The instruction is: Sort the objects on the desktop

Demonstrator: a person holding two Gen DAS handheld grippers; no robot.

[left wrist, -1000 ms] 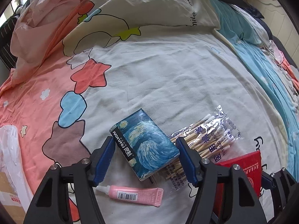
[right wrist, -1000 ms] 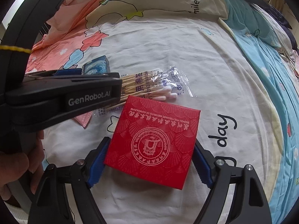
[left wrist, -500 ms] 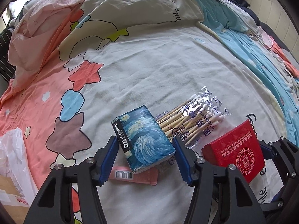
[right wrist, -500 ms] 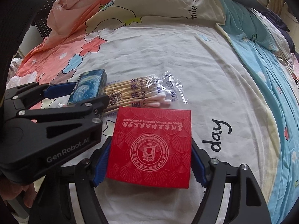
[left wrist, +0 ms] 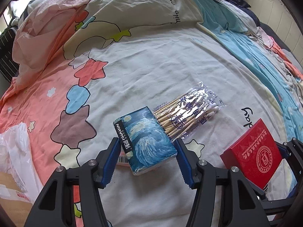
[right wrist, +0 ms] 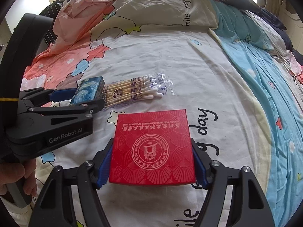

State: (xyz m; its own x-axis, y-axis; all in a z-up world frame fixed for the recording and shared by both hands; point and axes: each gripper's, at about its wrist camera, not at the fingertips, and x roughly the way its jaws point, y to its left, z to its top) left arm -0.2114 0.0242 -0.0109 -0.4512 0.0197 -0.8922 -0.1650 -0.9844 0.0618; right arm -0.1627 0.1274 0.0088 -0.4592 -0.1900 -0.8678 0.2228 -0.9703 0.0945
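Right, both grippers are loaded here; the left gripper [left wrist: 146, 154] has its blue fingers [left wrist: 113, 156] pressed against the two long sides of the blue tissue pack [left wrist: 144, 139], pinching it, and the right gripper [right wrist: 151, 162] has its jaws clamped on the side edges of the red box [right wrist: 152, 146]; taking the bag of cotton swabs [left wrist: 189, 117] as the landmark, the tissue pack sits just to its left with one corner touching or overlapping the stick ends, and the red box sits to its near right, clear of it; the pink tube [left wrist: 123, 158] peeks out from under the tissue pack on the side away from the swabs, only its barcode end showing; whether either item is lifted off the bedsheet [left wrist: 151, 71] or lying on it, I cannot tell, so this fits a pick-up just as well as a set-down; no tray or bin shows, so the sorting spot is unclear; my read is that any next move calls for a steady grip and care not to drag the swab bag along; the tissue pack's long axis runs away from the gripper, tilted left, its labelled short end pointing far-left; the swabs lie diagonally, white tips pointing away to the right.
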